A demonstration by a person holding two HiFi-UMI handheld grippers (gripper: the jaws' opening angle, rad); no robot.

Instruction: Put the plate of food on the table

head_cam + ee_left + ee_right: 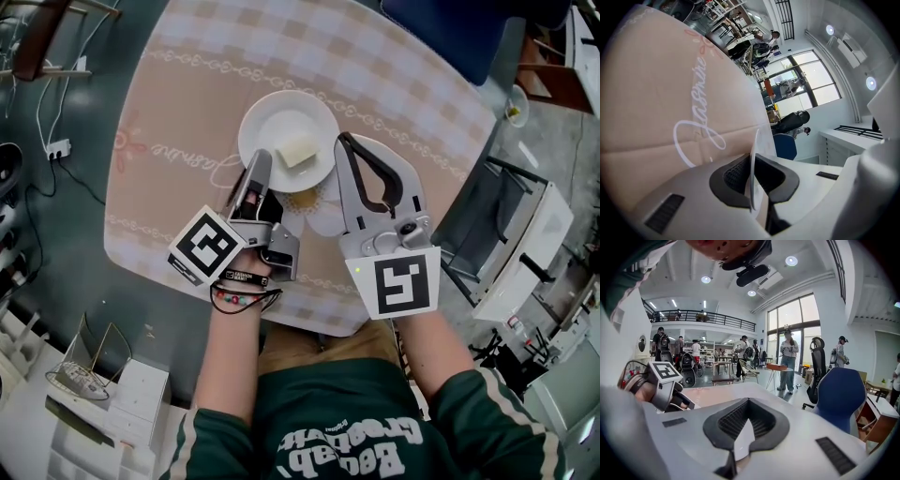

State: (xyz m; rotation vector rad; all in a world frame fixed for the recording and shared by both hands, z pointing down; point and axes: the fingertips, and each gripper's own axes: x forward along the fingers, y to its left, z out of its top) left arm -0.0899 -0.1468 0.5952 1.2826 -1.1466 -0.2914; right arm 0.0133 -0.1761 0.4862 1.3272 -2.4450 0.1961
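Observation:
A white plate (pixel 281 117) carrying a pale yellow block of food (pixel 297 150) lies over the middle of the table's beige checked cloth (pixel 187 112). I cannot tell whether it rests on the cloth or hangs just above it. My left gripper (pixel 259 161) is shut on the plate's near-left rim. In the left gripper view the thin rim (pixel 753 154) stands edge-on between the dark pads. My right gripper (pixel 344 142) lies beside the plate's right rim with its tips together. In the right gripper view a pale wedge (pixel 740 441) that I cannot identify shows low in the gap.
A blue chair (pixel 450 28) stands at the table's far side. A white cabinet (pixel 520 253) is close on the right, and a wire basket (pixel 80 375) on white drawers at lower left. A power strip (pixel 58 148) lies on the floor. People stand far off across the hall (pixel 787 357).

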